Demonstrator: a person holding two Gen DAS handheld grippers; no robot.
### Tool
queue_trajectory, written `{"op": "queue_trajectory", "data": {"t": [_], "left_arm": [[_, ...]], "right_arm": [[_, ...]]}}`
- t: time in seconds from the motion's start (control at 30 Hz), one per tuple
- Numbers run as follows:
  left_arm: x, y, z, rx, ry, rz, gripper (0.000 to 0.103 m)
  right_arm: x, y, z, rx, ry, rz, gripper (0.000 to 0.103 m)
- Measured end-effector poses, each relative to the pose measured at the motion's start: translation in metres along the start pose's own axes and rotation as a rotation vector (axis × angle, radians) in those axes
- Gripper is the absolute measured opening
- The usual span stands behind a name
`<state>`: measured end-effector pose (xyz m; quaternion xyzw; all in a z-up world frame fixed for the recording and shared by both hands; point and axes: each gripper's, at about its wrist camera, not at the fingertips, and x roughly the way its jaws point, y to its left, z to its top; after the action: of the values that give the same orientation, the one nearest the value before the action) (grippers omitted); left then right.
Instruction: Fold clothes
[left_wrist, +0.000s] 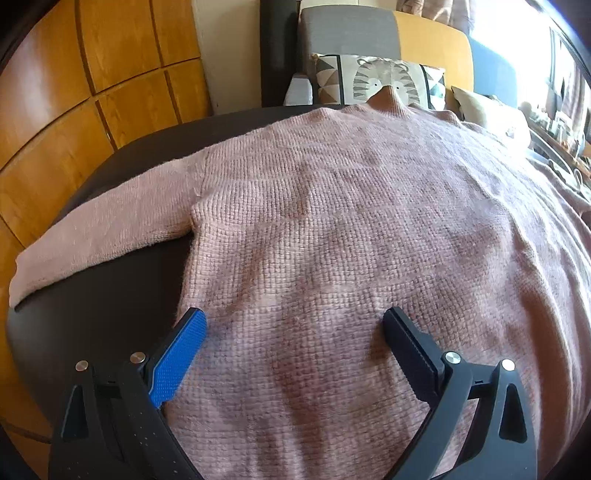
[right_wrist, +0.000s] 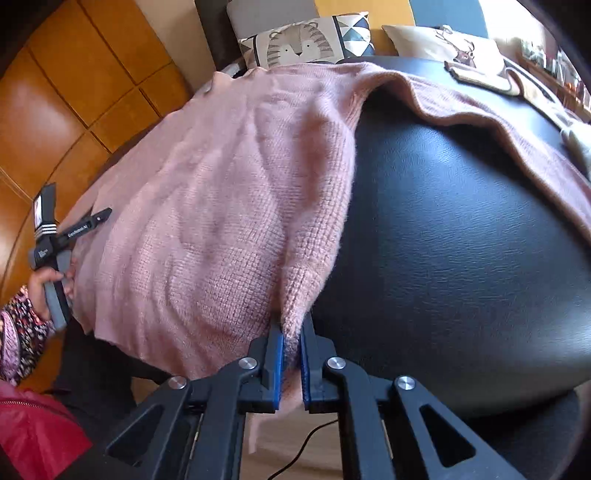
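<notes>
A pink knit sweater (left_wrist: 332, 221) lies spread flat on a dark leather table (left_wrist: 110, 295), one sleeve (left_wrist: 103, 229) stretched out to the left. My left gripper (left_wrist: 293, 317) is open just above the sweater's body, near its left side edge, with nothing between its pads. In the right wrist view the sweater (right_wrist: 207, 206) has its right side lifted and bunched. My right gripper (right_wrist: 291, 328) is shut on the sweater's lower right corner at the table (right_wrist: 461, 240) edge. The other sleeve (right_wrist: 480, 107) trails away to the far right. One finger (right_wrist: 96, 218) of my left gripper shows beside a hand (right_wrist: 44, 280).
A tiger cushion (right_wrist: 299, 40) and a deer cushion (right_wrist: 450, 44) sit on the sofa behind the table. Small cloth items (right_wrist: 476, 75) lie at the table's far right. Wooden floor (left_wrist: 74, 92) lies to the left. A black cable (right_wrist: 303, 443) runs on the floor below.
</notes>
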<state>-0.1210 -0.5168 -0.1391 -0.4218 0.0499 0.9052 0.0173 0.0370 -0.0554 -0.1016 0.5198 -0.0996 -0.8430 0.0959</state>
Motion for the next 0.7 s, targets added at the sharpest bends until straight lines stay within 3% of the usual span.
{"op": "queue_trajectory", "data": {"t": [0.13,0.27,0.4,0.47,0.57,0.7], "left_arm": [[0.002,0.004,-0.004,-0.002,-0.009,-0.023,0.101],[0.003,0.004,-0.003,-0.003,-0.007,-0.022,0.102],[-0.008,-0.001,-0.002,-0.009,-0.003,-0.016,0.100],[-0.025,-0.007,-0.006,-0.023,-0.051,-0.067,0.097],[-0.049,-0.026,-0.007,-0.013,-0.133,-0.147,0.097],[-0.059,-0.069,0.000,0.078,-0.158,-0.223,0.097]], "right_arm": [[-0.019,-0.027,-0.002,0.032,-0.019,-0.072,0.006],[-0.022,-0.044,-0.009,0.084,-0.046,-0.033,0.006],[-0.033,-0.039,-0.016,0.090,-0.073,0.000,0.021],[-0.047,-0.026,-0.019,0.019,-0.122,-0.013,0.021],[-0.062,0.005,-0.025,-0.151,-0.177,0.048,0.025],[-0.042,0.050,-0.040,-0.378,-0.046,0.198,0.025]]}}
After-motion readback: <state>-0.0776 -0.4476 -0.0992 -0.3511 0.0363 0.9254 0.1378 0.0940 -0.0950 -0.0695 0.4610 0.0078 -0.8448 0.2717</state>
